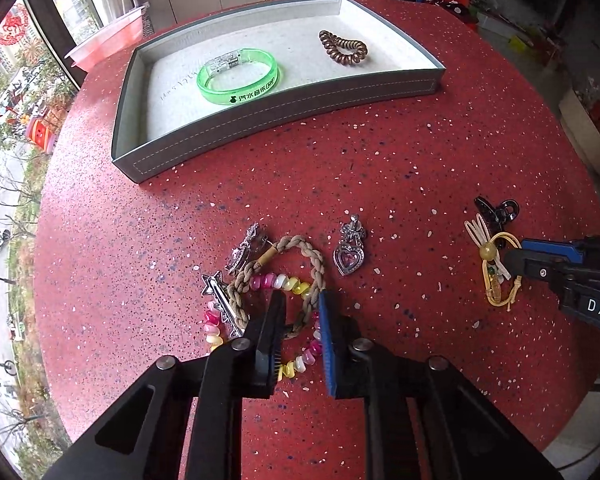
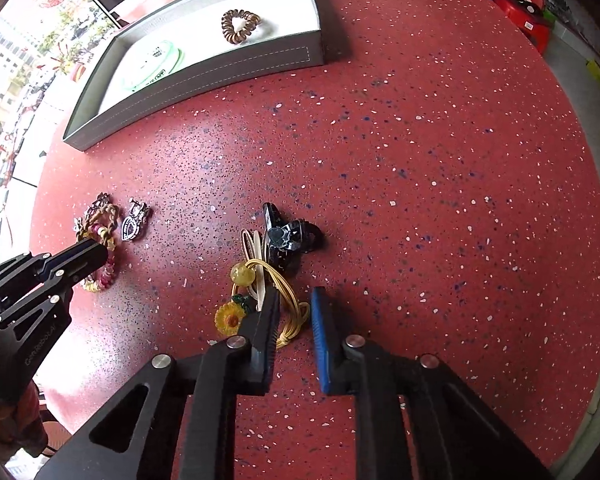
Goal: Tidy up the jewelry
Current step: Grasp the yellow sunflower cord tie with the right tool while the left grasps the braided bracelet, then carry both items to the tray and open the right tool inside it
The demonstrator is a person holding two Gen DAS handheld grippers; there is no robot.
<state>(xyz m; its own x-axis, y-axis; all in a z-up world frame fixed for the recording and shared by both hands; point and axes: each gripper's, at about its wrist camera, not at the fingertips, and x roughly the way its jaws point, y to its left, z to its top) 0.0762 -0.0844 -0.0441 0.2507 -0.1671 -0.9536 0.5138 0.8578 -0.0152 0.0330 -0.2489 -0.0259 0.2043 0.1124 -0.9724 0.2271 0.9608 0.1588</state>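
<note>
My left tool (image 1: 300,312) is clamped on the braided bracelet (image 1: 308,256), my right tool (image 2: 296,312) on the yellow cord (image 2: 288,304). Both lie on the bench (image 1: 380,152); the tray (image 1: 284,108) sits straight ahead, left nearer.

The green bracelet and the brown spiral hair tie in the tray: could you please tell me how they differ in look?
The green bracelet is a smooth, translucent band with printed lettering and a clear clasp section; the brown spiral hair tie is a coiled, opaque cord with no print. The bracelet keeps a neat oval, while the hair tie is bent into an uneven loop. It lies left in the tray, the hair tie right. Both lie flat inside, apart.
</note>
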